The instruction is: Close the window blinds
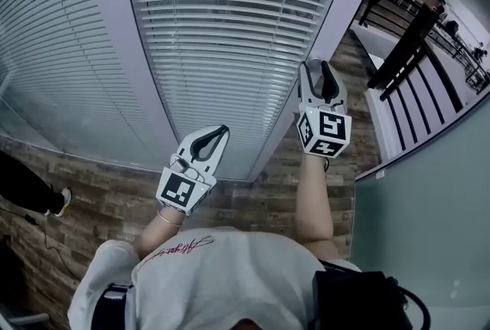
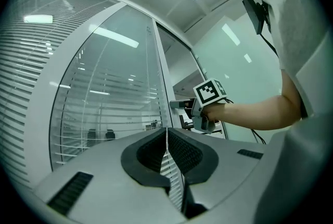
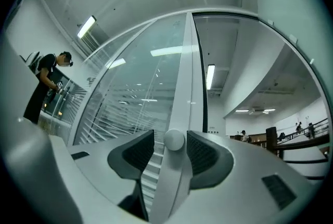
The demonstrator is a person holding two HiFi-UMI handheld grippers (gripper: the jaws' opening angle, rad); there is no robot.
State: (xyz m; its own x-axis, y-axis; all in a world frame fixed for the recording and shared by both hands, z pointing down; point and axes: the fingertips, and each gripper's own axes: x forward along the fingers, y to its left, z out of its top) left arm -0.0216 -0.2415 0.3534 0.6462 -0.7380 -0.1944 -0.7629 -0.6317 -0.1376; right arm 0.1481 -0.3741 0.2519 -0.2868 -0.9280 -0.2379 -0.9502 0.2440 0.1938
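Observation:
White slatted blinds [image 1: 230, 37] hang behind the glass ahead of me, with their slats apart. My left gripper [image 1: 220, 131] is low in front of them and its jaws are shut [image 2: 167, 137]. A thin pale line shows between the pads; I cannot tell whether it is a cord. My right gripper [image 1: 319, 68] is raised against the white window frame post [image 1: 337, 7]. Its jaws stand open [image 3: 171, 141], with a small round white knob [image 3: 174, 140] on that post between them and a slight gap at the pads.
A second blind-covered pane [image 1: 53, 53] stands to the left. A glass wall [image 1: 429, 229] is close on my right, and a black railing [image 1: 406, 45] lies beyond it. A person in dark clothes [image 3: 47, 88] stands at the far left, with a shoe [image 1: 61, 200] on the wood-look floor [image 1: 115, 198].

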